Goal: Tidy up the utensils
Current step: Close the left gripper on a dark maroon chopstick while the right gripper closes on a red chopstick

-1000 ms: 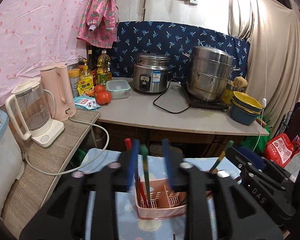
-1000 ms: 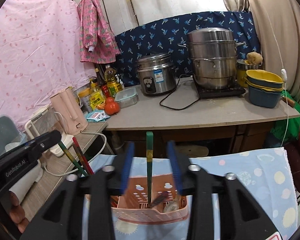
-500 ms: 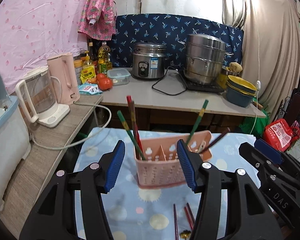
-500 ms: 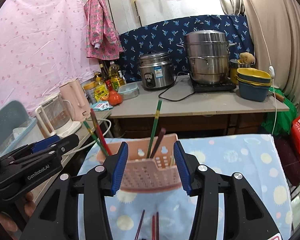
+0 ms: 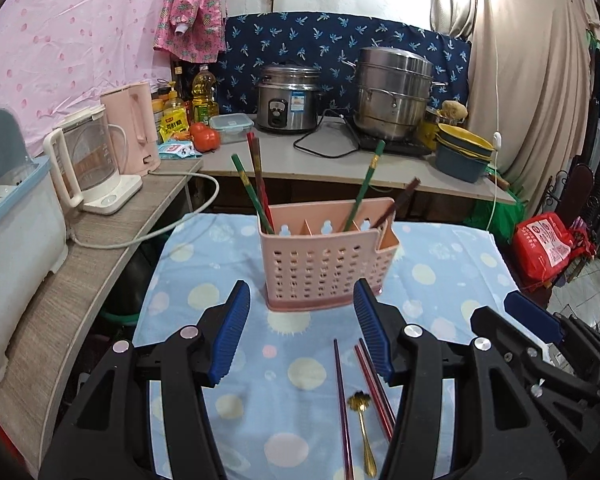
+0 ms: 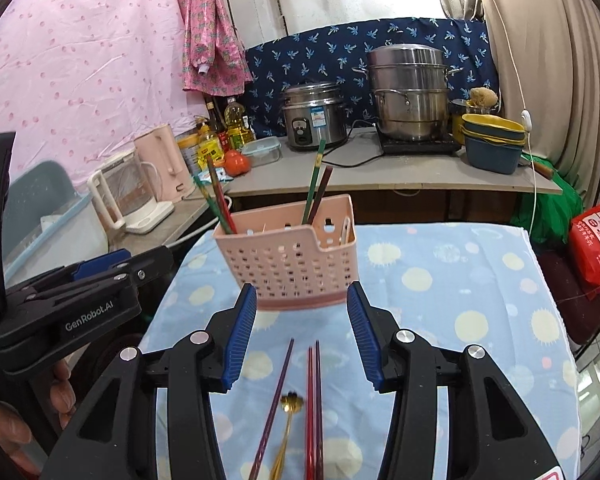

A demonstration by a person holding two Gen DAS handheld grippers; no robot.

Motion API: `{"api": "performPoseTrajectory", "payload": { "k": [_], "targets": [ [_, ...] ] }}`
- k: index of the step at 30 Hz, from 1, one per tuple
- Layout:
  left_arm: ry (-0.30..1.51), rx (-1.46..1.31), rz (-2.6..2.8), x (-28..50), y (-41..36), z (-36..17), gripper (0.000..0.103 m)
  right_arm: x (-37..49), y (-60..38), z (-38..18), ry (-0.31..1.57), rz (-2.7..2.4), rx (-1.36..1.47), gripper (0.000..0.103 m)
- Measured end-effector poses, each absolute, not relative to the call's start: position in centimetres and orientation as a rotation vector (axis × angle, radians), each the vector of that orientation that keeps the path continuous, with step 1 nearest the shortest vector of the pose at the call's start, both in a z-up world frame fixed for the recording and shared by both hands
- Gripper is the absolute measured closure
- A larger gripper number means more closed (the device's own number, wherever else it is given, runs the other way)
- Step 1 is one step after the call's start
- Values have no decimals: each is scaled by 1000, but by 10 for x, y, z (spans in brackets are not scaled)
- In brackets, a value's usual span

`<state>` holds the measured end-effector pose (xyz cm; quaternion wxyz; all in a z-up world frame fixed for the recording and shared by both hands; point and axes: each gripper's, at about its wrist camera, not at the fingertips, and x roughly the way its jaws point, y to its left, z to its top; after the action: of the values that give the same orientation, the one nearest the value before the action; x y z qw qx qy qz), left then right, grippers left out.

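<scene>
A pink perforated utensil holder (image 5: 324,258) (image 6: 296,258) stands upright on a blue dotted cloth (image 5: 188,264). Green and red chopsticks (image 5: 256,184) lean in its left compartment. A green chopstick (image 5: 366,182) and a dark one (image 5: 400,200) lean at its right. Nearer me, a purple chopstick (image 6: 276,396), a red pair (image 6: 314,400) and a gold spoon (image 6: 288,412) lie flat on the cloth. My left gripper (image 5: 302,296) hovers open just short of the holder, with nothing between its fingers. My right gripper (image 6: 302,296) is open beside it, above the loose utensils.
A wooden side shelf (image 5: 60,300) on the left carries a glass kettle (image 5: 88,160) and a pink kettle (image 5: 134,128). The counter (image 5: 300,164) behind holds a rice cooker, a steamer pot and stacked bowls. A red bag (image 5: 548,244) sits right of the cloth. A hand (image 6: 20,420) holds the left gripper.
Both grippers have drawn back from over the holder and their jaws have widened. The chopsticks that were between the jaws now stand in the holder. Loose utensils on the cloth came into view.
</scene>
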<state>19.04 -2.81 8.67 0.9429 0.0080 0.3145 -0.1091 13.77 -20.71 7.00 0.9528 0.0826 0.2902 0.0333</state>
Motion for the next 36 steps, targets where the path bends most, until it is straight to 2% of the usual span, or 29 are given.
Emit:
{"api": "performPoseTrajectory", "payload": {
  "k": [11,28,36],
  "targets": [
    [722,29,-240,145,-26,50,52,85,-210,34,671,47,180,57],
    [951,49,-283,91,-26,-52,52,34,-208,-60,882,12,176,57],
    [1011,74,-316,86,-39,-79,52,27,-215,-73,911,-10,186,57]
  ]
}}
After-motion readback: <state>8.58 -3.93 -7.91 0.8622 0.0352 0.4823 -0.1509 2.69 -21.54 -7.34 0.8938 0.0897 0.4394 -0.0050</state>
